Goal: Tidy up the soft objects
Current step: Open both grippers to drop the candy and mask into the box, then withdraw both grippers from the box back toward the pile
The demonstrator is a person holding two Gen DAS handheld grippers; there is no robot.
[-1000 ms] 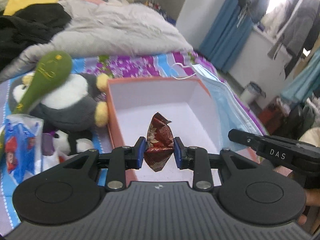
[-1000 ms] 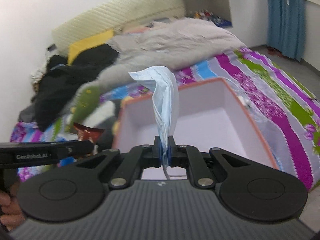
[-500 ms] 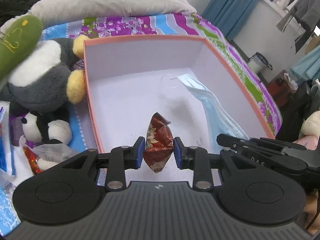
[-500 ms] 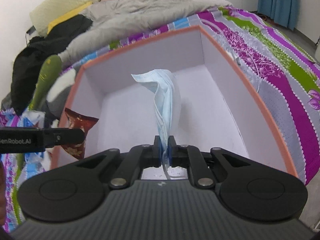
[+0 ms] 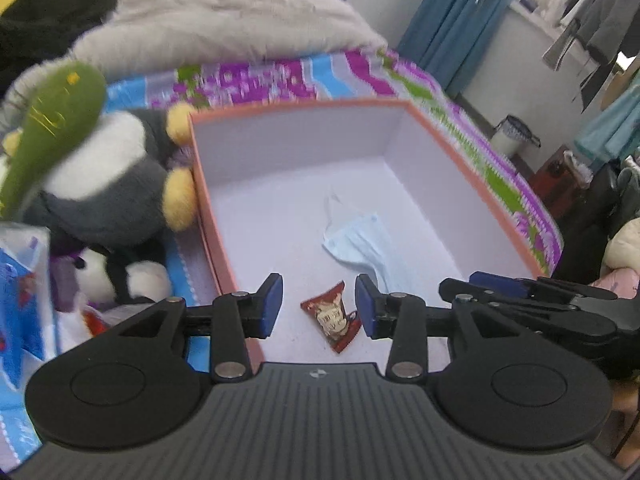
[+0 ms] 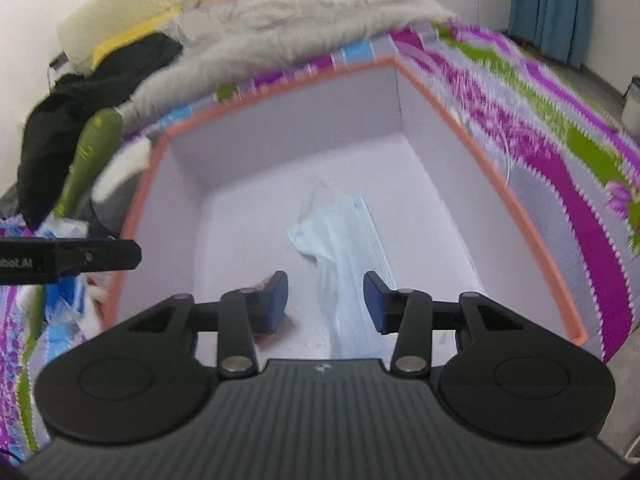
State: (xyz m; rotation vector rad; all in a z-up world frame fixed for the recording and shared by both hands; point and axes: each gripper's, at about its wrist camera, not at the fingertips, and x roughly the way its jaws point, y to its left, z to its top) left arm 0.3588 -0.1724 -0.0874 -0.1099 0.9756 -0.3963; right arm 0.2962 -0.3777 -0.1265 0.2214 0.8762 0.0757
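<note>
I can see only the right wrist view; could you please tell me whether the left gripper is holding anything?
Observer: No; the left gripper has its jaws opening, and the red snack packet lies untouched on the floor of the box between them.
Operator: Where is it relative to the face mask?
Observer: Nearer the camera; the face mask lies farther in.
Operator: What sits outside its left wall?
Observer: A small panda plush.

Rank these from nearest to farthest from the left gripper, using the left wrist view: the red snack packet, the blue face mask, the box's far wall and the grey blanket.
1. Red snack packet, on the box floor between the opening fingers of the left gripper, untouched.
2. Blue face mask, further in, to the right.
3. Box's far wall, at the back.
4. Grey blanket, beyond the box.
</note>
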